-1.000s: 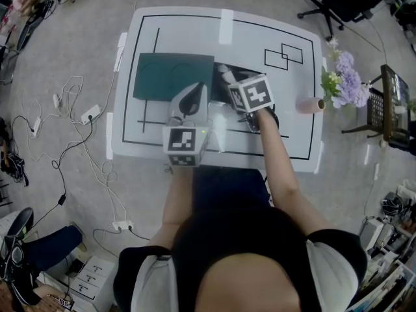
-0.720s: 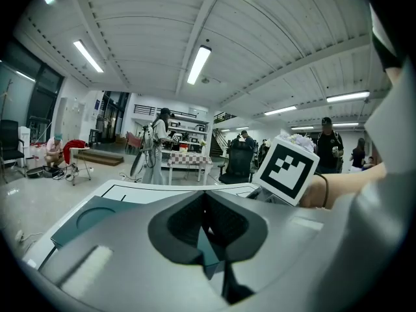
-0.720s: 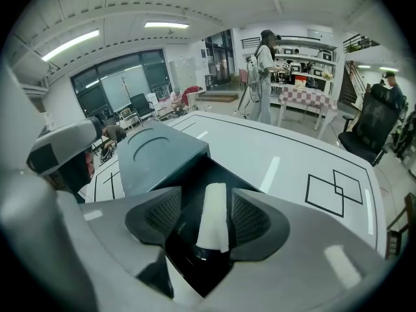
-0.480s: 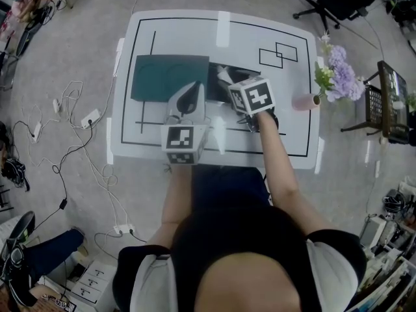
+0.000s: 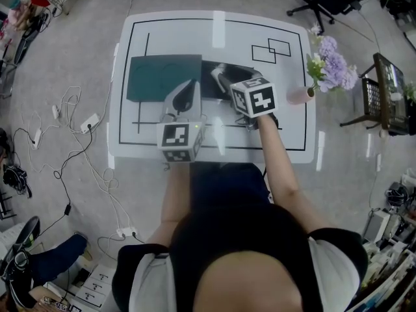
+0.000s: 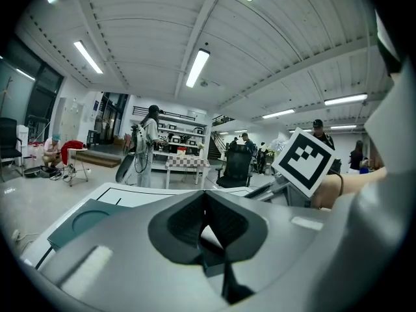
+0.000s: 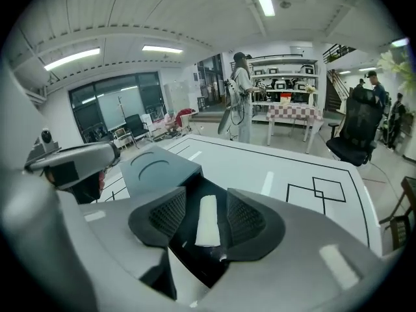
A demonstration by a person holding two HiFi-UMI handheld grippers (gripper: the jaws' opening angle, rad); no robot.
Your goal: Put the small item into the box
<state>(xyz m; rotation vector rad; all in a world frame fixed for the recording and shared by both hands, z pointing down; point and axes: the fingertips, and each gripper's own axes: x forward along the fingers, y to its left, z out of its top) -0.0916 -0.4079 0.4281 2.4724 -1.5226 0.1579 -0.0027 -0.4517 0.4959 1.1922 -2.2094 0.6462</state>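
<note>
Open-plan lab or workshop. Tape-marked white table (image 5: 169, 34), power strip (image 5: 90, 119) on floor at left. Strip lights (image 6: 198, 67) overhead, far shelves (image 7: 283, 84) of equipment

The white, black-lined tabletop (image 5: 214, 26) carried a dark green lid (image 5: 162, 77) beside a black box (image 5: 229, 75), and a pink roll (image 5: 299, 95).

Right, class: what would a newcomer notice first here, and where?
The open black box on the table, a white roll inside, a green lid on its left. The right gripper hangs over it; its jaws have just been closing but stand apart, the roll between them untouched. Purple flowers stand beyond the table's right edge.
</note>
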